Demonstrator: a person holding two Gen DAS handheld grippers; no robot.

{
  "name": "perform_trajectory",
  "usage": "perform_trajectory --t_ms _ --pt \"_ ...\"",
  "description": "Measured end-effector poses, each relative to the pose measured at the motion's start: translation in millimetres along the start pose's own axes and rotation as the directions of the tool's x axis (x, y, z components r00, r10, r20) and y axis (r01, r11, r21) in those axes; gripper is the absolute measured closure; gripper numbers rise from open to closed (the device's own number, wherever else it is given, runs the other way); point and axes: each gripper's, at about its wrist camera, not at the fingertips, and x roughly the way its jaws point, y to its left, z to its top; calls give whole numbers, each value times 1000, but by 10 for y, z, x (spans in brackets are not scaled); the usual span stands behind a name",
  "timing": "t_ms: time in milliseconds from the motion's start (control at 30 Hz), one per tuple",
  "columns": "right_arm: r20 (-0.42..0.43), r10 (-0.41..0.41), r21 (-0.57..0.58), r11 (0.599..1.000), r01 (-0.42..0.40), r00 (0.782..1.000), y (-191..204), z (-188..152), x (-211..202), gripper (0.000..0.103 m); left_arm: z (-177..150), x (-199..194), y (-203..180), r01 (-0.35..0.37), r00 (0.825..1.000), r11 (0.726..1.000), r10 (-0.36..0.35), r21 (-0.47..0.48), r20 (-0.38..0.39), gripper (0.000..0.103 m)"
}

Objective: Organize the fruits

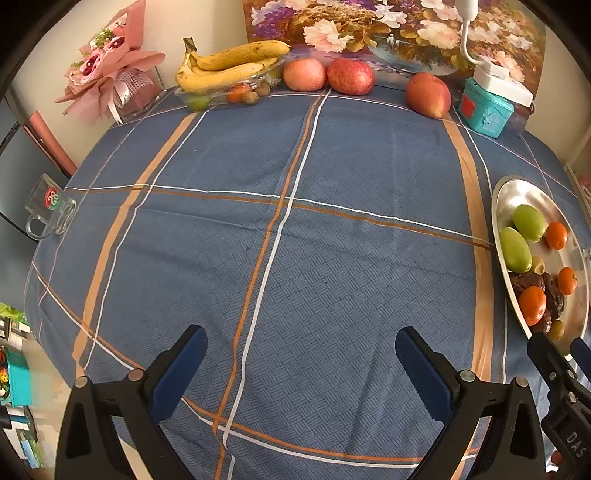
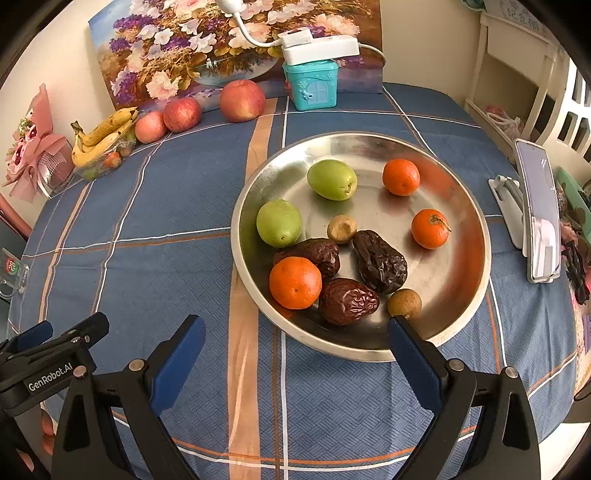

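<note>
Both tongs, left (image 1: 301, 354) and right (image 2: 295, 345), are hanging open and empty over the surface's near edge, the right facing the metal dish (image 2: 458, 321) of mixed small fruits, sorting stage unclear

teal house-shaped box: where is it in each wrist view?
Left wrist: teal house-shaped box sits upper right, at the table's far edge, right of the lone apple.
Right wrist: same box sits top centre, beyond the metal plate.
Shared landmark: the flower painting behind it.
</note>
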Motion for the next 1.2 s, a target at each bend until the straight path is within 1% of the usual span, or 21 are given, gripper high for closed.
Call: perform_trajectory --t_ms 1200 --pt "-5 -2 0 1000 2 1000 -15 -2 15 5 10 -18 15 -2 1000 1000 2 -9 3 0"
